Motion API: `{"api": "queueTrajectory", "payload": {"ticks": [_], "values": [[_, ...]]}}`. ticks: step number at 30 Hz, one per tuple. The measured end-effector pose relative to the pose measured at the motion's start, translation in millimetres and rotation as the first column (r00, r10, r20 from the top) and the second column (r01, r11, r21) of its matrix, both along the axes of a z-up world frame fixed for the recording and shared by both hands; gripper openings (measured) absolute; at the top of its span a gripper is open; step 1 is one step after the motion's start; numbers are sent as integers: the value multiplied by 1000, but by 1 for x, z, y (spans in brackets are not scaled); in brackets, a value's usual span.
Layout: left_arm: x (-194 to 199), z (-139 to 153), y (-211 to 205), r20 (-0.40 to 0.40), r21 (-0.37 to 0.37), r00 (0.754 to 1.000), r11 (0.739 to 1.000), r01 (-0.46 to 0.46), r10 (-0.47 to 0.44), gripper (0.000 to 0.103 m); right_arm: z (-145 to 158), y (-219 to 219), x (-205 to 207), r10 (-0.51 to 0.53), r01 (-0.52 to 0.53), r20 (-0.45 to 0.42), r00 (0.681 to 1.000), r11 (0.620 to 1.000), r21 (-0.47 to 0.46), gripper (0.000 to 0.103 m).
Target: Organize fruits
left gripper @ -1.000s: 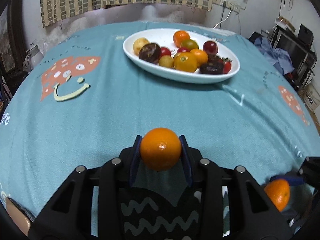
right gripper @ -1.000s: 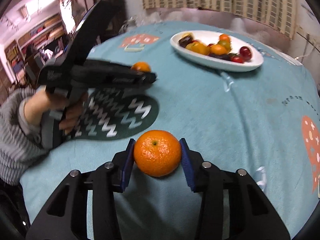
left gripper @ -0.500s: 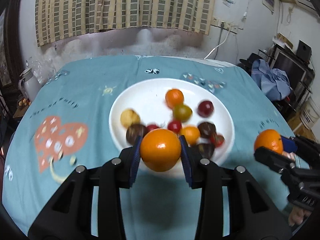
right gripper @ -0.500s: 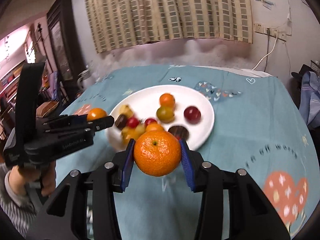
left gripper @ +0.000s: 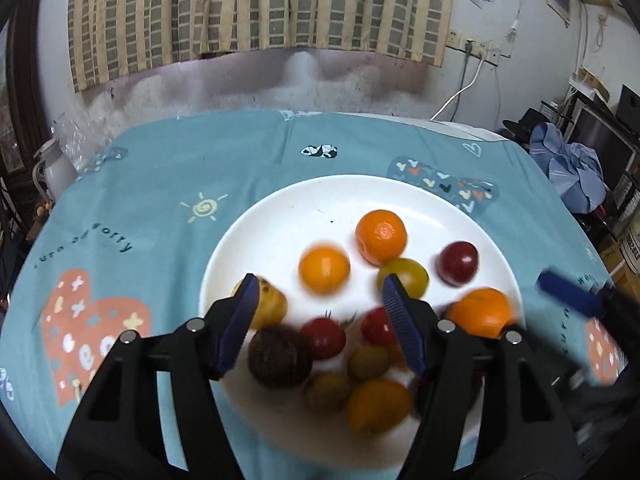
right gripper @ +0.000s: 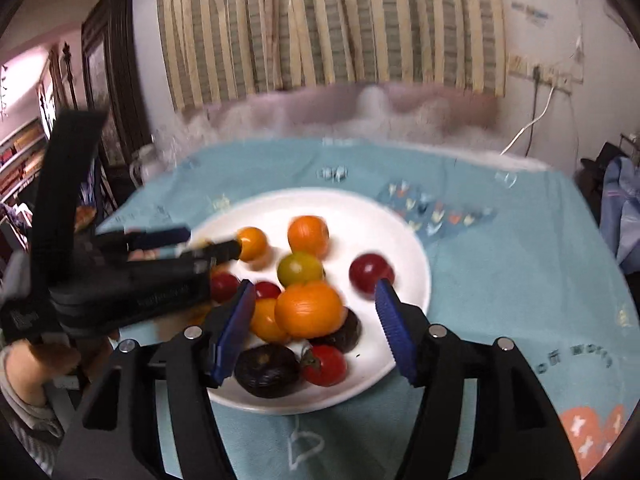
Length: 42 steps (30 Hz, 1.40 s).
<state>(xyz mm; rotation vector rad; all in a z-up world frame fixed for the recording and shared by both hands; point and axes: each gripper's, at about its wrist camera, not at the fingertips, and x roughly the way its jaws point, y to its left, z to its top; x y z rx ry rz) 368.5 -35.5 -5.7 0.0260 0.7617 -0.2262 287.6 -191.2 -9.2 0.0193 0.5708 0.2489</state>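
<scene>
A white oval plate (left gripper: 280, 216) (right gripper: 408, 240) on the teal tablecloth holds several fruits. My left gripper (left gripper: 320, 312) is open above the plate's near half; a blurred orange (left gripper: 324, 270) lies beyond its fingertips. My right gripper (right gripper: 314, 308) is open over the plate, with an orange (right gripper: 308, 310) between its jaws, resting on the fruit pile. That orange shows in the left wrist view (left gripper: 480, 312) at the plate's right edge. Other oranges, red tomatoes, a green tomato (right gripper: 300, 268) and dark fruits (right gripper: 266, 370) fill the plate.
The left gripper's body (right gripper: 120, 280) crosses the plate's left side in the right wrist view. The right gripper's blue finger (left gripper: 568, 294) shows at the right. A curtain and wall stand behind the table. A white kettle (left gripper: 56, 168) sits off the left edge.
Both grippers moved over the plate and opened. Each let go of its orange, and both oranges now lie on the plate.
</scene>
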Motion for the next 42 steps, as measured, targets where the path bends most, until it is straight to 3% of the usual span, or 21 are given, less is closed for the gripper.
{"api": "queueTrajectory", "payload": {"ticks": [7, 9, 11, 17, 19, 21, 26, 32, 37, 42], "values": [[-83, 26, 28, 41, 15, 998, 999, -38, 38, 69, 40, -7, -69, 0, -1, 14, 1000, 995, 104, 63], [-114, 25, 33, 52, 23, 998, 999, -47, 46, 70, 40, -5, -95, -24, 21, 26, 999, 994, 112, 71], [-150, 18, 35, 68, 34, 996, 998, -59, 57, 84, 28, -4, -119, -42, 40, 21, 999, 992, 116, 81], [-210, -21, 30, 87, 54, 995, 997, -53, 48, 89, -37, -4, -161, -83, 83, 0, 997, 994, 68, 82], [-213, -26, 27, 72, 60, 997, 997, -43, 38, 89, -48, -9, -159, -109, 112, -76, 991, 993, 41, 82], [-220, -20, 25, 120, 66, 992, 997, -40, 32, 89, -47, -16, -160, -122, 128, -71, 990, 989, 81, 82], [-227, -11, 29, 161, 58, 986, 997, -56, 46, 100, -47, -10, -164, -119, 123, -63, 991, 991, 57, 82], [-225, -7, 33, 148, 52, 987, 996, -77, 69, 101, -48, -12, -163, -124, 129, -73, 990, 990, 60, 82], [-224, -10, 30, 91, 43, 994, 997, -61, 57, 101, -47, -10, -165, -110, 115, -71, 991, 991, 62, 82], [-228, -10, 27, 96, 50, 994, 997, -57, 52, 101, -47, -7, -166, -104, 108, -69, 992, 992, 60, 82]]}}
